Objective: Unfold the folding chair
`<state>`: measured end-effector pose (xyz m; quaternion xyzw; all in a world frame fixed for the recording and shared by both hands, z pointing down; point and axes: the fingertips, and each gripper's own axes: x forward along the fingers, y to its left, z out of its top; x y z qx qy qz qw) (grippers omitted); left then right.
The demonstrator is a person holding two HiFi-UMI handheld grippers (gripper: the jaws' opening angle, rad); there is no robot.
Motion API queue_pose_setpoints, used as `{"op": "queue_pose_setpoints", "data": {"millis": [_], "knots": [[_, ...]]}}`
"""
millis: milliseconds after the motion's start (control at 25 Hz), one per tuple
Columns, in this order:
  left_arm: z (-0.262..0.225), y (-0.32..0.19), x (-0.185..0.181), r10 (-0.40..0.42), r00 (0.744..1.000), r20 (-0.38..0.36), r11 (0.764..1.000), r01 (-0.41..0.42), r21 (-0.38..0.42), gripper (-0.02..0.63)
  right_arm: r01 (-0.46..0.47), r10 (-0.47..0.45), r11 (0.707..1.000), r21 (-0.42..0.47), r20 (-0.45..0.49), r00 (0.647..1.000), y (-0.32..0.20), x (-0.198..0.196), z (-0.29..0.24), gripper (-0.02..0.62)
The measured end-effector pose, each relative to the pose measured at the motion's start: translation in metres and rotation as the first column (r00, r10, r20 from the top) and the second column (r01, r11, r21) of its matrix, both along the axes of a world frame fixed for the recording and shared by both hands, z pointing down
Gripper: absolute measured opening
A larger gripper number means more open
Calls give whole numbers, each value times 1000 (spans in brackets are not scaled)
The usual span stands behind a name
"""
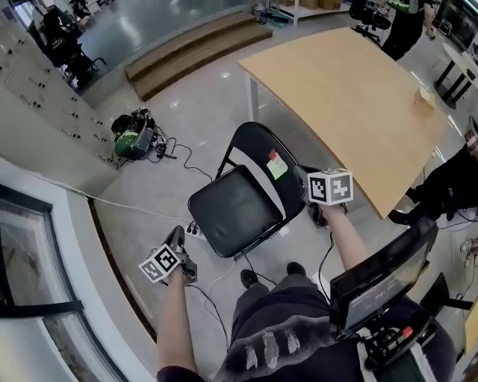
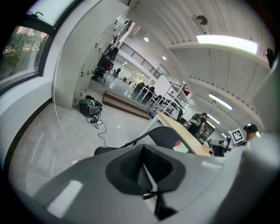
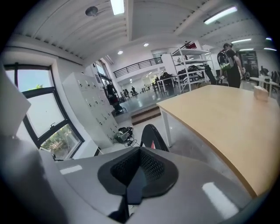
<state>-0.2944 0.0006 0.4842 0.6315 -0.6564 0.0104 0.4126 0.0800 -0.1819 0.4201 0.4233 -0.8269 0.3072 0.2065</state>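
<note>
The black folding chair [image 1: 235, 209] stands unfolded on the grey floor, its seat lying flat and its backrest [image 1: 261, 149] carrying a red and pale green label. My left gripper [image 1: 178, 237] hovers to the left of the seat's front corner, shut with nothing in it. At the right side of the backrest my right gripper [image 1: 302, 174] is shut and empty too. The left gripper view has the left gripper [image 2: 144, 166] with its jaws together and the chair [image 2: 168, 136] beyond them. In the right gripper view the backrest [image 3: 153, 133] rises past the closed right gripper [image 3: 135, 175].
A large wooden table [image 1: 351, 89] stands right behind the chair. A green bag with cables [image 1: 134, 138] lies on the floor near the lockers [image 1: 45, 112]. Low steps [image 1: 194, 48] are further back. A white cable [image 1: 134, 205] crosses the floor. A person [image 1: 403, 22] stands beyond the table.
</note>
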Motion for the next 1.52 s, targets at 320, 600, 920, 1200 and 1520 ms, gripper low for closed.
{"op": "queue_pose_setpoints", "data": {"millis": [320, 600, 920, 1200, 1520], "knots": [[-53, -9, 100, 47, 992, 114, 997, -53, 50, 0, 172, -173, 985, 27, 58, 983, 18, 16, -14, 2], [-100, 6, 167, 32, 982, 187, 992, -54, 115, 0, 379, -383, 923, 63, 82, 920, 53, 1, -29, 2], [-136, 45, 203, 7, 952, 304, 990, -50, 132, 0, 554, -563, 827, 96, 116, 819, 91, -32, -41, 2], [-149, 86, 217, 2, 910, 416, 991, -57, 120, -2, 675, -682, 731, 100, 106, 723, 143, -64, -44, 2], [-161, 129, 205, -11, 914, 405, 982, -67, 178, -2, 715, -721, 689, 119, 12, 692, 206, -87, -58, 2]]}}
